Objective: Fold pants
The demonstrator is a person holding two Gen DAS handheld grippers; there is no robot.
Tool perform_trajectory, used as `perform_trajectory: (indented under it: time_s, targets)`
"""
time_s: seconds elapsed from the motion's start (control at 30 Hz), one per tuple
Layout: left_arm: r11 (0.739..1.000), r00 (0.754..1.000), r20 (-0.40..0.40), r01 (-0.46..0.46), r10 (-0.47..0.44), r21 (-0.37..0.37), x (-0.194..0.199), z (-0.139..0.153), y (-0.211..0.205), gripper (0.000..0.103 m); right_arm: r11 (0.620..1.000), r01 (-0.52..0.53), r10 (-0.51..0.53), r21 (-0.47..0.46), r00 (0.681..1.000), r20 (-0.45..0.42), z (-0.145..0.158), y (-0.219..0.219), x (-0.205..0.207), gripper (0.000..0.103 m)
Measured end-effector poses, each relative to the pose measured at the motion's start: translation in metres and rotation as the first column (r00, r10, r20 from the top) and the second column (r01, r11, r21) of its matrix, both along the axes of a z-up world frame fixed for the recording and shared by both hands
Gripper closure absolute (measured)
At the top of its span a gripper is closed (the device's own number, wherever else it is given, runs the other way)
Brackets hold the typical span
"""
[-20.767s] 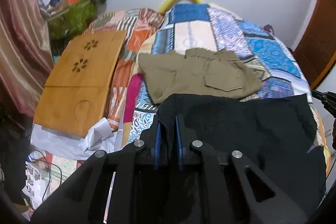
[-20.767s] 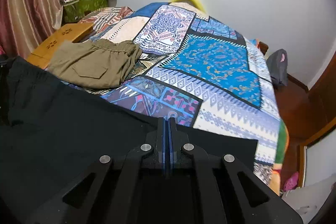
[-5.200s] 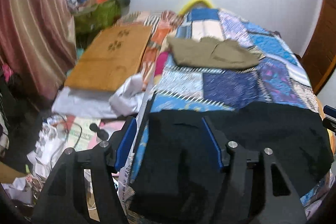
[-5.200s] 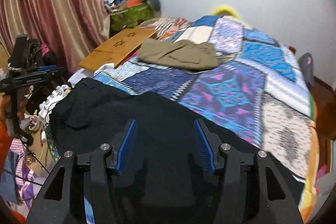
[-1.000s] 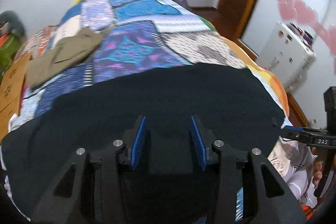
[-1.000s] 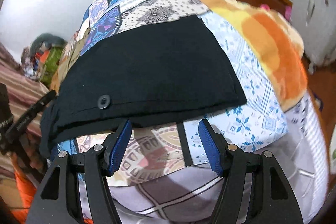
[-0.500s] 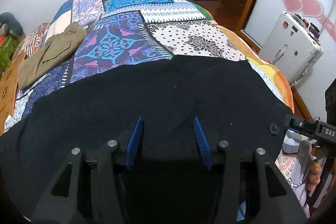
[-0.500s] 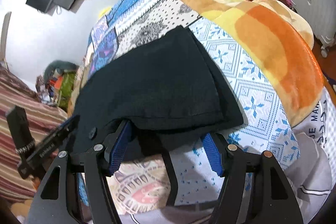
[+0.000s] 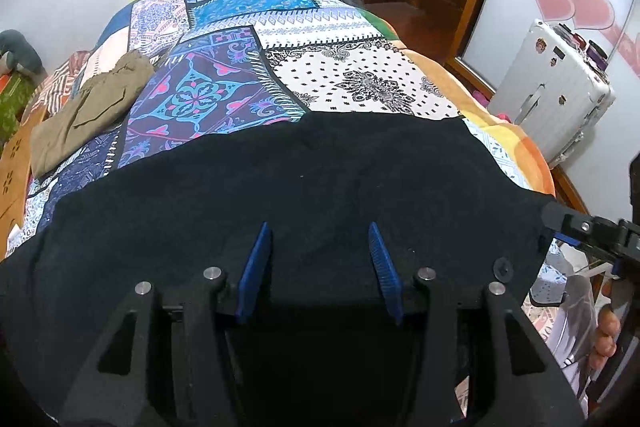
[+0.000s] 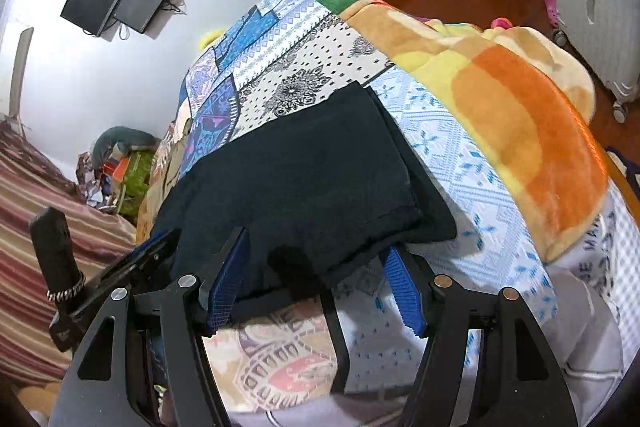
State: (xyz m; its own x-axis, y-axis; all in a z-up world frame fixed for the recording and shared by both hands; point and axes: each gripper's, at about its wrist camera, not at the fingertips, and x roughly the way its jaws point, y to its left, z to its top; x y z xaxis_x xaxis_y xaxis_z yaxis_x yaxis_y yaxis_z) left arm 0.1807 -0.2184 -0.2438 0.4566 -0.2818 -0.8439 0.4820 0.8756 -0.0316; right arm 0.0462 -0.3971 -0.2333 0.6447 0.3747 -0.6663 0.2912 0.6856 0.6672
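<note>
On the patchwork bedspread, black pants lie flat across the near edge. Left gripper and right gripper are both spread wide, grasping nothing. Olive pants rest at ten o'clock.

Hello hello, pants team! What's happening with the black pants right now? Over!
Left gripper open, over the black pants. Right gripper open at their near edge. Pants lie across the quilt, partly folded. Khaki shorts lie well clear. Over.

Partial letters "MA" on grey-white cloth at bed edge, rest unreadable
</note>
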Motion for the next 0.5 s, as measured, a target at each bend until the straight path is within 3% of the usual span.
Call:
perform_trajectory:
  time_s: [0.13, 0.33, 0.5]
  targets:
    - [1.0, 1.0, -0.006, 0.002, -0.002, -0.011, -0.001, 0.002, 0.002, 0.053, 0.999, 0.001, -0.002, -0.041, 1.0, -0.03, -0.007, 0.002, 0.014, 0.045]
    - [0.999, 1.0, 0.004, 0.013, -0.013, -0.029, -0.005, 0.007, 0.007, 0.053, 0.994, -0.032, 0.034, -0.109, 0.999, 0.013, 0.002, 0.007, 0.023, 0.086]
    - [0.998, 0.999, 0.037, 0.0, 0.002, -0.059, -0.007, 0.017, 0.02, 0.053, 0.993, -0.045, 0.054, -0.11, 0.996, 0.076, 0.021, 0.012, 0.029, 0.093]
